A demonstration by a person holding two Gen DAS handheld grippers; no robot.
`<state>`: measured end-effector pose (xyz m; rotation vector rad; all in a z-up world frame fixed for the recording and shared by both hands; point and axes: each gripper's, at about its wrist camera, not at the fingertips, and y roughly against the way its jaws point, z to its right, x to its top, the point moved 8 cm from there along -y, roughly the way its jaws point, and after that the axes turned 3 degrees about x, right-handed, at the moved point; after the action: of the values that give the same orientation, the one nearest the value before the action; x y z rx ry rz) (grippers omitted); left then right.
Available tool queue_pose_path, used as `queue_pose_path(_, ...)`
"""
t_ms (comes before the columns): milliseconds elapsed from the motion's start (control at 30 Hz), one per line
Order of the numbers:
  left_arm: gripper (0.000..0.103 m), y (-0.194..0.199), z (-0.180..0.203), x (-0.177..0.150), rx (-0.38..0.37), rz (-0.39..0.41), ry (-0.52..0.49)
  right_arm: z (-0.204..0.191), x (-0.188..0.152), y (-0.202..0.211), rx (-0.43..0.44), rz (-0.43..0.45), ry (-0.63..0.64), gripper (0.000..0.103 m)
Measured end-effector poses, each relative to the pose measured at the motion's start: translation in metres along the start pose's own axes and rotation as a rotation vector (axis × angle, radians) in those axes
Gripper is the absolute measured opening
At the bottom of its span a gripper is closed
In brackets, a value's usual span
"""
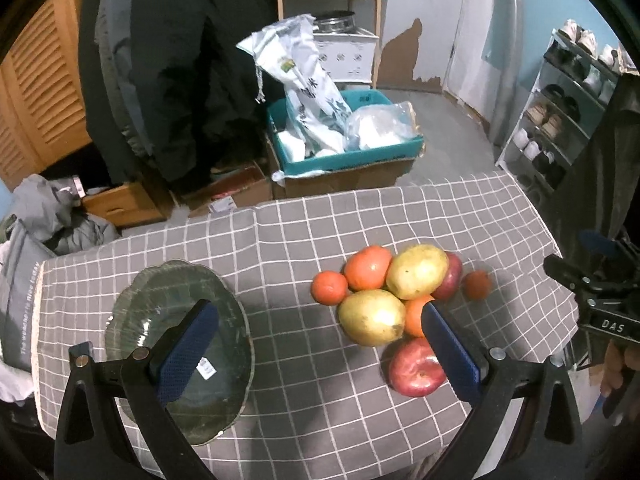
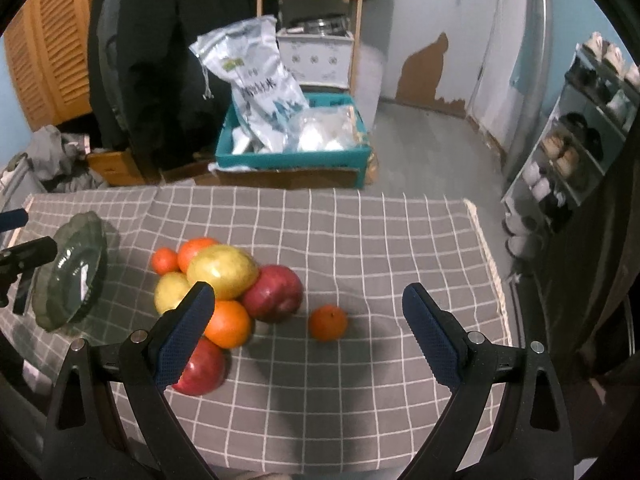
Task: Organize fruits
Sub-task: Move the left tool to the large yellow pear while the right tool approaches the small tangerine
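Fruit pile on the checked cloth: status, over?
Left gripper open, right gripper open, both empty. Mixed fruit pile untouched; dark green glass dish empty. Lone small orange tangerine sits apart.

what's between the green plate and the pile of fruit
Only bare checked tablecloth lies between the green plate and the fruit pile, shown in the left wrist view.

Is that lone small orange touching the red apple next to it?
Apart. The right wrist view shows bare checked cloth between the small orange and the red apple.
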<state>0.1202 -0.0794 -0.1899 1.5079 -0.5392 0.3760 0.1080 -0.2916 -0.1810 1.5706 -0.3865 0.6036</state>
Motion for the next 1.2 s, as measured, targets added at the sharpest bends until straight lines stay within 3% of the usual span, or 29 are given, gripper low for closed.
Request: queue_pose_path(1200, 0.102, -0.135, 0.039, -0.053, -0.091, -0.282, 0.055, 0.035, -0.061, -0.106, -0.021, -0.273, -0.003, 0.092)
